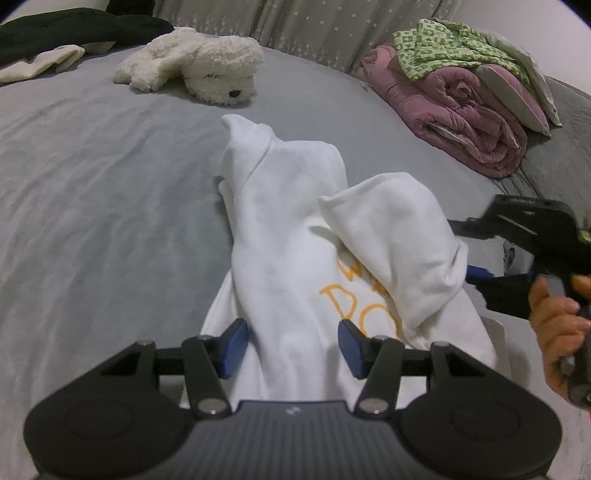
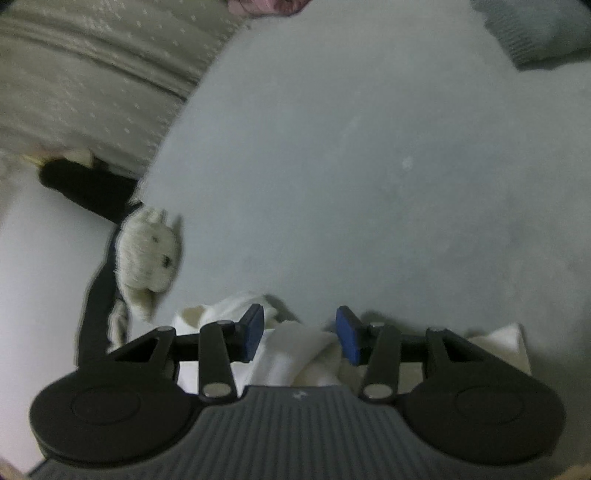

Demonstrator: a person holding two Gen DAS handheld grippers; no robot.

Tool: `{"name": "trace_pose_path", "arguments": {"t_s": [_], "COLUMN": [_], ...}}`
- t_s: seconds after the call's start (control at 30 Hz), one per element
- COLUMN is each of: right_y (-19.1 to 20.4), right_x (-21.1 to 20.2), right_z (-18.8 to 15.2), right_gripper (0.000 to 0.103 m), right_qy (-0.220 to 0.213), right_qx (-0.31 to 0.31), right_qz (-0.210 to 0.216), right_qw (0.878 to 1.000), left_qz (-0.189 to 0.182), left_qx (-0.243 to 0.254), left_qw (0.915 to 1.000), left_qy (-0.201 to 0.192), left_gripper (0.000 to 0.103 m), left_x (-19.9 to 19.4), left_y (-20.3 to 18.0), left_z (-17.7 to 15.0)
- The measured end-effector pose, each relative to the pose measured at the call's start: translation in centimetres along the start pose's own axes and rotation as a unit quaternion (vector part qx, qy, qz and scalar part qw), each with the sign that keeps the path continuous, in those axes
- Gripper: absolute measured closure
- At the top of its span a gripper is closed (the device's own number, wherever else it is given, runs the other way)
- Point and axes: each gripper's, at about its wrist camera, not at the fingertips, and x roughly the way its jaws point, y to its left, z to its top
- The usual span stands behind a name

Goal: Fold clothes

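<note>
We hold the left gripper point(image 1: 291, 345) low over the bed point(image 1: 92, 192), its jaws spread with a ridge of the white shirt point(image 1: 295, 236) running up between the blue pads point(image 1: 236, 343). Whether the pads press on the cloth we cannot tell; a gap seems to show on the right side. The shirt lies bunched in the middle of the grey sheet, with two humps of cloth standing up and orange letters point(image 1: 347, 295) showing in the fold between them.

Our right gripper point(image 1: 476, 273) comes in from the right edge of the left view, against the shirt's right hump, with our hand point(image 1: 554, 314) around its handle. In its own blurred view the jaws point(image 2: 299, 334) stand apart, and a fold of white cloth lies between them; the pads do not clearly press on it.

Farther up the bed lies a white plush dog point(image 1: 199, 70). A rolled pink quilt point(image 1: 461, 110) sits at the right, with a green patterned garment point(image 1: 443, 44) on top. A dark cloth point(image 1: 74, 29) lies at the far left.
</note>
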Motion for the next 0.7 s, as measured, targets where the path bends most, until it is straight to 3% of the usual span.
{"name": "trace_pose_path", "arguments": {"t_s": [0.1,0.13,0.17,0.27,0.53,0.7], "right_y": [1.1,1.4,1.9,2.9,4.7,5.9], "right_x": [1.1,1.3,1.3,0.6,-2.9,-5.8], "right_z": [-0.3,-0.5,-0.7,-1.0,-1.1,-0.6], "right_gripper": [0.067,0.081,0.088,0.097,0.098,0.098], "right_qy": [0.013,0.015,0.011,-0.008,-0.082,-0.155], "right_qx": [-0.027,-0.038,-0.051,-0.077,-0.12,-0.143], "right_qz": [-0.039,-0.051,-0.058,-0.061,-0.056,-0.06], "right_qw": [0.999,0.998,0.997,0.995,0.988,0.976], "left_qz": [-0.001,-0.002,-0.002,-0.003,-0.003,-0.005], "left_qx": [-0.001,-0.002,-0.003,-0.006,-0.007,-0.01], "left_qw": [1.0,1.0,1.0,1.0,1.0,0.9999], "left_qy": [0.001,0.001,0.001,0.002,0.001,0.001], "left_gripper": [0.048,0.048,0.048,0.048,0.048,0.048], "left_x": [0.0,0.0,0.0,0.0,0.0,0.1], "left_y": [0.0,0.0,0.0,0.1,0.1,0.2], "left_z": [0.1,0.1,0.1,0.1,0.1,0.2]}}
